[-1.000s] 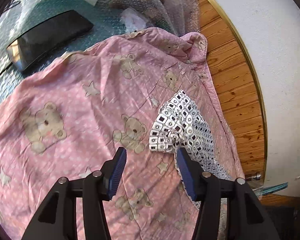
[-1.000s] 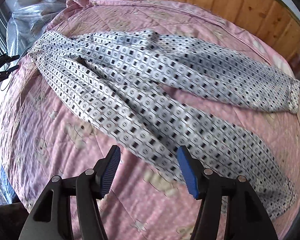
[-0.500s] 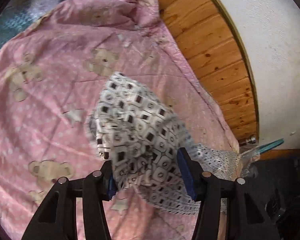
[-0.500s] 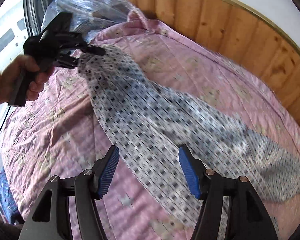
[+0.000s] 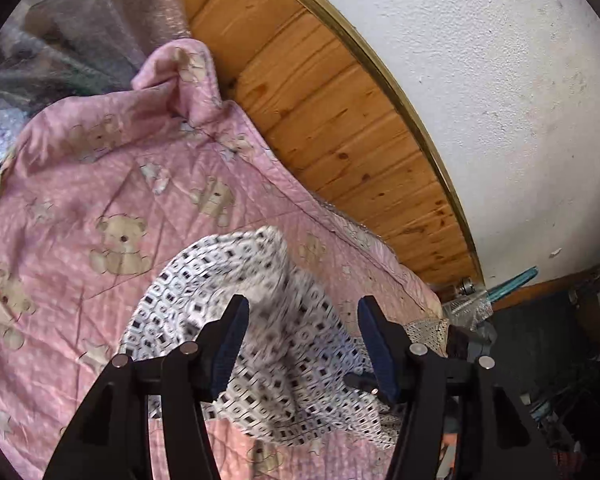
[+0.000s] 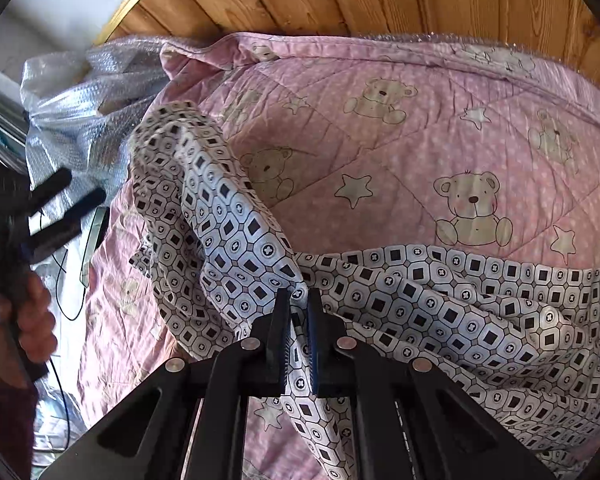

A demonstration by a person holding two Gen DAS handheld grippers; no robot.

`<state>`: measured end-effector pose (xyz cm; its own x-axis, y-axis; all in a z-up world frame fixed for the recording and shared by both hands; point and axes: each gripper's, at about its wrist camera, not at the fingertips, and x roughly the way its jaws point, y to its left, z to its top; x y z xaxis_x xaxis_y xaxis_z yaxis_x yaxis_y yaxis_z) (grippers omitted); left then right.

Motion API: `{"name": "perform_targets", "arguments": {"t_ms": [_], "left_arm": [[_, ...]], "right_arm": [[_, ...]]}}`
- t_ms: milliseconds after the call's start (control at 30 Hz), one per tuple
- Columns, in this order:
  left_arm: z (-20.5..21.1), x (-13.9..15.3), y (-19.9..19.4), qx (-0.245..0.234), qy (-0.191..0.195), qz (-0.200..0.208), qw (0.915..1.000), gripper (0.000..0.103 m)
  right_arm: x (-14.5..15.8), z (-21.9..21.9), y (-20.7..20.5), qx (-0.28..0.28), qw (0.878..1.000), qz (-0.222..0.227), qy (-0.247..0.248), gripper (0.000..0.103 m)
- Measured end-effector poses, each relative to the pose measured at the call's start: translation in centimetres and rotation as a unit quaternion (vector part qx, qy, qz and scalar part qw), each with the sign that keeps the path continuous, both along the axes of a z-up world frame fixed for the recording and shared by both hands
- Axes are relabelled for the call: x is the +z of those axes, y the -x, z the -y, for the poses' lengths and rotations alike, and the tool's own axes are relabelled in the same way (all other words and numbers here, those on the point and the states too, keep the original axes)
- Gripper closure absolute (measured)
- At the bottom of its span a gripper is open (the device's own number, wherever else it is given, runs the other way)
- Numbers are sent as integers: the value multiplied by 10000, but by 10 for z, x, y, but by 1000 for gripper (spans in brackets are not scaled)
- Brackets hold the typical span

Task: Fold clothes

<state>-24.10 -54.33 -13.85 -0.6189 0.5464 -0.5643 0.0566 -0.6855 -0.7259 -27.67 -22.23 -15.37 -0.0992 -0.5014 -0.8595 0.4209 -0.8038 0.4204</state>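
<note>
A white garment (image 5: pixel 204 280) with a black square print lies crumpled on the pink teddy-bear quilt (image 5: pixel 100 184). My left gripper (image 5: pixel 302 340) hovers open just over it, the cloth blurred between the fingers but not pinched. In the right wrist view the same garment (image 6: pixel 240 240) runs from a raised fold at the upper left down across the quilt (image 6: pixel 420 140). My right gripper (image 6: pixel 298 320) is shut on a bunched fold of it. At the left edge a hand (image 6: pixel 28 320) holds the left gripper (image 6: pixel 76 190), its fingers apart and clear of the cloth.
Wooden panelling (image 5: pixel 320 100) backs the bed, with a white wall (image 5: pixel 500 80) above it. Bubble wrap (image 6: pixel 80 100) is heaped at the quilt's far left corner. A black cable (image 6: pixel 60 280) hangs beside the bed. Dark clutter (image 5: pixel 540 360) sits past the bed's right end.
The left gripper, which held a corner of the garment up, has opened and the cloth has dropped onto the quilt. The right gripper has moved in and shut on a fold.
</note>
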Motion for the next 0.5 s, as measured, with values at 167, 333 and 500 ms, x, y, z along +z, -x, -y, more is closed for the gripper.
{"name": "perform_targets", "arguments": {"t_ms": [167,333,500], "left_arm": [[-10,-38,-25,341,-134,182,9992,40],[-45,-51,4,56,189,187,9996,40],[-36,-59,9,701,837,458,9930,40]], "right_arm": [[-12,-2,5,-34,9996,242,149,97],[-25,-1,3,-26,9992,354,173,96],[-32,-12,10,-179,9993,331,27,95]]}}
